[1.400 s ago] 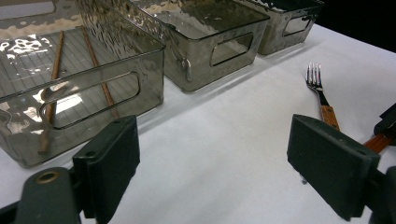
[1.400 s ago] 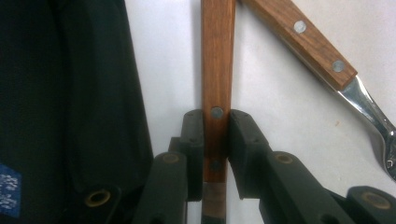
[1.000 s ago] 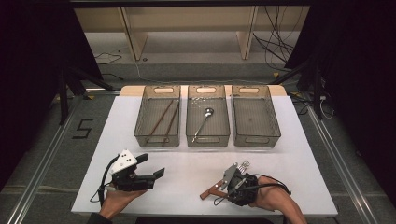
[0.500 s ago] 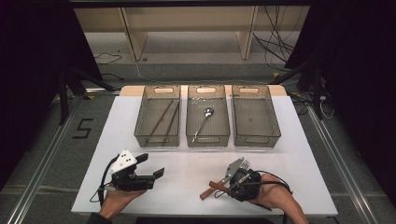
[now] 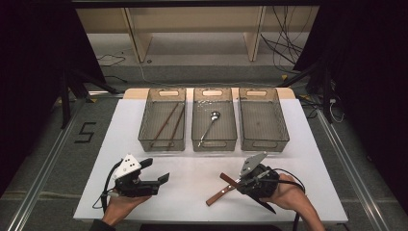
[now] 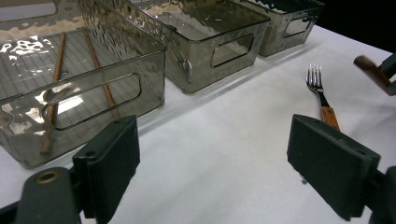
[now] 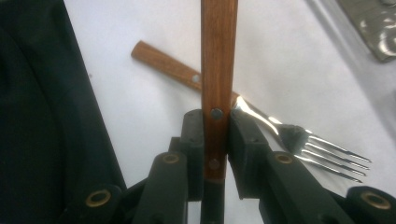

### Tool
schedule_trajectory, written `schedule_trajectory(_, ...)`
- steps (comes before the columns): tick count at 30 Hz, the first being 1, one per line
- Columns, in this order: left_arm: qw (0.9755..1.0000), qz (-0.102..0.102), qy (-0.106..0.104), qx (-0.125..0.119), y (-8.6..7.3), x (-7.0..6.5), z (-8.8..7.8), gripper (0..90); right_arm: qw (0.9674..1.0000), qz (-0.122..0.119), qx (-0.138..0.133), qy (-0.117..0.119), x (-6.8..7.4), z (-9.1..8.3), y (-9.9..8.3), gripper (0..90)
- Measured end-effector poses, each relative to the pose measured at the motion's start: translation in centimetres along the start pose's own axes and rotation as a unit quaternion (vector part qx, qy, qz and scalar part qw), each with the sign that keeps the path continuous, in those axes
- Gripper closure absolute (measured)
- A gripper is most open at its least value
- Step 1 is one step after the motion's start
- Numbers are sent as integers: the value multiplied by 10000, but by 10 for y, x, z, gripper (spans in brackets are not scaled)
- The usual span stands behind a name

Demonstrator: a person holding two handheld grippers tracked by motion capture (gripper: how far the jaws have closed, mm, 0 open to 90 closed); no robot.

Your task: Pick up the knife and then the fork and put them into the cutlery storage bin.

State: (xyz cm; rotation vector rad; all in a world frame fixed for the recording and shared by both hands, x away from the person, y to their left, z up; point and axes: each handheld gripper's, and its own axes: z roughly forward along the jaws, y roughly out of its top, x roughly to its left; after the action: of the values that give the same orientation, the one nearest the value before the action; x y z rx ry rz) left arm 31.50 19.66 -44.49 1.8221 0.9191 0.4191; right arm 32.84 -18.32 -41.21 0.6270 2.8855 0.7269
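My right gripper (image 5: pixel 236 183) (image 7: pixel 215 126) is shut on the wooden handle (image 7: pixel 218 56) of a knife (image 5: pixel 227 178), held just above the table. The knife's dark blade (image 5: pixel 265 205) trails back past the hand. A wooden-handled fork (image 7: pixel 280 130) lies on the white table beneath it, its handle (image 5: pixel 219 195) pointing toward the front edge. The left gripper view shows the fork (image 6: pixel 319 93) lying flat ahead on the right. My left gripper (image 5: pixel 156 170) (image 6: pixel 215 172) rests low at the front left, open, with nothing between its jaws.
Three clear trays stand side by side at the back of the table (image 5: pixel 202 166). The left tray (image 5: pixel 144 137) holds chopsticks (image 5: pixel 168 122), the middle tray (image 5: pixel 197 139) a spoon (image 5: pixel 209 126), and the right tray (image 5: pixel 281 134) nothing.
My right gripper has risen and shifted with the knife, so its handle end is off the table. The left gripper has stayed in place.
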Motion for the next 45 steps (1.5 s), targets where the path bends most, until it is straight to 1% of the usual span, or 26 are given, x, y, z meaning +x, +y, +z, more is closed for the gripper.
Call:
schedule_trajectory(3,10000,0,-2,0,0,0,0,166,9997,156,-158,-30,-3,-7,0,772)
schedule_trajectory(6,10000,-2,-2,0,0,0,0,166,9992,200,-354,-34,-8,-13,-1,772)
schedule_trajectory(7,10000,-2,-1,-1,0,0,0,166,9986,239,-465,-15,-9,-15,-1,772)
schedule_trajectory(8,10000,0,-1,1,0,0,0,166,9984,291,-490,1,-11,-16,-1,772)
schedule_trajectory(10,10000,8,-2,1,0,0,0,166,9979,309,-569,-48,-13,-17,-1,772)
schedule_trajectory(15,10000,3,0,6,0,0,0,166,9968,424,-680,-59,-14,-19,-2,773)
schedule_trajectory(16,10000,2,-2,3,0,0,0,166,9968,397,-699,-44,-15,-20,-3,773)
schedule_trajectory(18,10000,11,-2,4,0,0,0,166,9962,425,-753,-99,-16,-21,-3,773)
schedule_trajectory(20,10000,0,-7,3,0,0,0,166,9957,419,-825,-32,-17,-22,-4,773)
schedule_trajectory(22,10000,-7,-16,2,0,0,0,166,9954,465,-837,-31,-17,-24,-5,773)
schedule_trajectory(23,10000,10,-12,8,0,0,0,166,9953,480,-843,-66,-17,-25,-6,772)
schedule_trajectory(24,10000,23,-15,19,0,0,0,165,9948,466,-904,-82,-18,-25,-6,773)
schedule_trajectory(26,10000,8,-15,9,0,0,0,166,9942,519,-936,-57,-18,-28,-6,773)
schedule_trajectory(27,10000,7,-15,7,0,0,0,166,9940,496,-967,-79,-18,-28,-6,772)
schedule_trajectory(31,10000,5,-16,9,0,0,0,166,9923,598,-1083,-107,-21,-31,-8,772)
schedule_trajectory(37,10000,3,-15,12,0,0,1,166,9878,737,-1354,-202,-29,-40,-10,772)
schedule_trajectory(42,10000,-1,-17,11,0,0,0,166,9814,905,-1676,-241,-39,-50,-9,772)
schedule_trajectory(45,10000,-6,-15,9,0,0,0,166,9763,1040,-1871,-312,-48,-58,-7,772)
